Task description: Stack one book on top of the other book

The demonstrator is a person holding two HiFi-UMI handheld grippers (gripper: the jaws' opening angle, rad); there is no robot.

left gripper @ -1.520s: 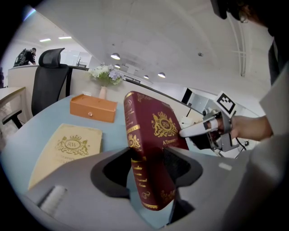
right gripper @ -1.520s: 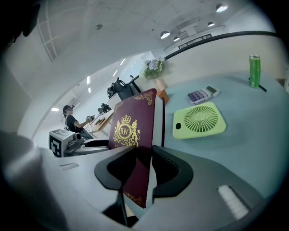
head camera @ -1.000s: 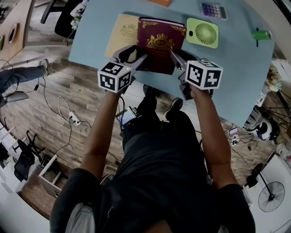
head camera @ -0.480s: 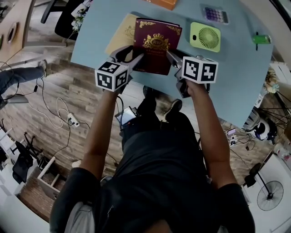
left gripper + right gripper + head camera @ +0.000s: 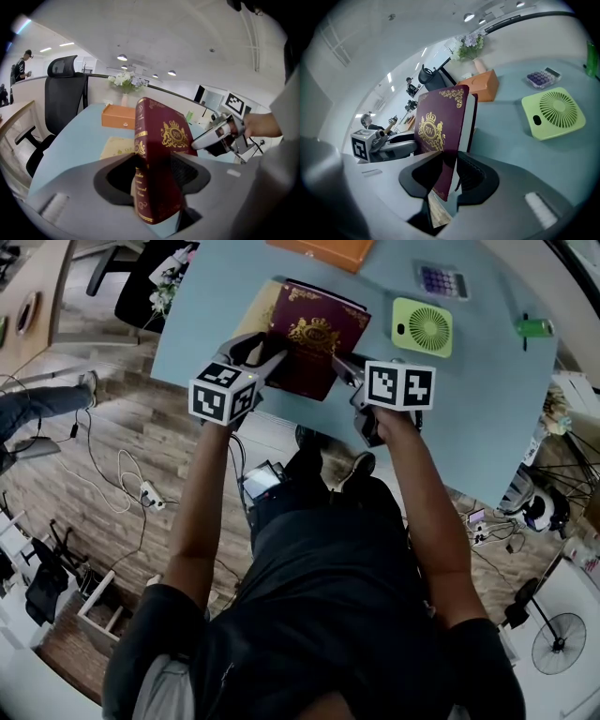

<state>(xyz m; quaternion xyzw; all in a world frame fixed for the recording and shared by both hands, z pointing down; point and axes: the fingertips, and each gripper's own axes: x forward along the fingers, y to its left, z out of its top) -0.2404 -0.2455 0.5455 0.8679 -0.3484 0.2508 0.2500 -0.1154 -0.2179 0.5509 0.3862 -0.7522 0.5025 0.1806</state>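
A tan book (image 5: 257, 313) lies flat at the left of the blue table (image 5: 469, 409). The left gripper (image 5: 277, 358) is clamped on the near spine corner of the red book (image 5: 315, 337), which is held tilted and partly over the tan one. The right gripper (image 5: 339, 364) grips the book's near right edge, its jaws having just been closing on it. A green fan (image 5: 422, 327) lies further right
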